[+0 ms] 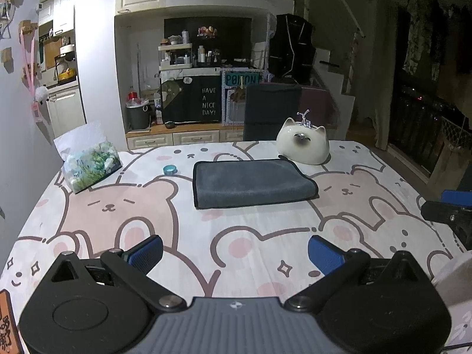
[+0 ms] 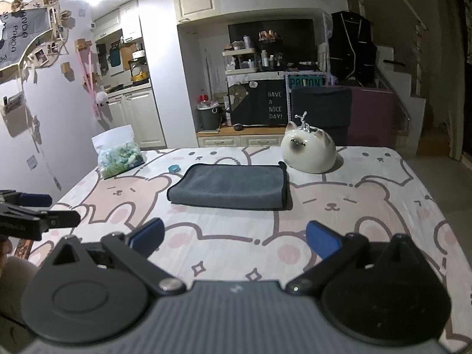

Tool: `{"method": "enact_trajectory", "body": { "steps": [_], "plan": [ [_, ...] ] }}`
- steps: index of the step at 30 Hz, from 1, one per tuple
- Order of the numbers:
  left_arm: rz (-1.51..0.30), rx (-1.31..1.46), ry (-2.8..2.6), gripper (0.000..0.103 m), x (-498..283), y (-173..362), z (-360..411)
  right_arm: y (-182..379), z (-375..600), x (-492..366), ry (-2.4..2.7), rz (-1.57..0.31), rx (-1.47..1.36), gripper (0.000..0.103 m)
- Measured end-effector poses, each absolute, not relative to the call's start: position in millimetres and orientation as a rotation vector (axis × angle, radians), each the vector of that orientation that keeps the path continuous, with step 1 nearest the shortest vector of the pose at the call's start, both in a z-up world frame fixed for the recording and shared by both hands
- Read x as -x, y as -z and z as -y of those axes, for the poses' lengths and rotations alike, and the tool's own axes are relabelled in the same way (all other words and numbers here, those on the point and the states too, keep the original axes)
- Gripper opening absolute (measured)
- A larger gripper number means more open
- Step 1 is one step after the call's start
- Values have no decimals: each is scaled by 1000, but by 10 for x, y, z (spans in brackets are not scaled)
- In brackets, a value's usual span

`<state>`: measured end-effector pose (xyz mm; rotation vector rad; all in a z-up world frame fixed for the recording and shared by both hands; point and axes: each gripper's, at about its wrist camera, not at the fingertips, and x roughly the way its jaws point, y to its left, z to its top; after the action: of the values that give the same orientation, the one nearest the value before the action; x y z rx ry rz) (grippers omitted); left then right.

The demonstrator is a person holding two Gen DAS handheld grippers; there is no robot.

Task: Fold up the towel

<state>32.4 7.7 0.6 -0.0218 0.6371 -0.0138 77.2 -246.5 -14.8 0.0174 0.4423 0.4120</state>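
A dark grey towel [image 1: 252, 183] lies folded into a flat rectangle on the bear-print tablecloth [image 1: 118, 206], toward the far middle of the table; it also shows in the right wrist view [image 2: 231, 190]. My left gripper [image 1: 236, 253] is open and empty, well short of the towel near the front edge. My right gripper [image 2: 234, 240] is open and empty, also well short of the towel. The right gripper shows at the right edge of the left wrist view [image 1: 451, 212]. The left gripper shows at the left edge of the right wrist view [image 2: 35, 212].
A white ceramic cat figure [image 1: 303, 144] stands just behind the towel's far right corner. A small teal tape roll [image 1: 169, 169] lies left of the towel. A clear bag of green items [image 1: 88, 162] stands at the far left. A dark chair [image 1: 271, 109] stands behind the table.
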Motion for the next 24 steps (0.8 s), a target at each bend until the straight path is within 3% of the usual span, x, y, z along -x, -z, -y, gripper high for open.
{"method": "enact_trajectory", "body": {
  "steps": [24],
  "plan": [
    [-632, 21, 7, 103, -308, 9, -78, 201, 2427, -737, -392, -448, 8, 103]
  ]
}}
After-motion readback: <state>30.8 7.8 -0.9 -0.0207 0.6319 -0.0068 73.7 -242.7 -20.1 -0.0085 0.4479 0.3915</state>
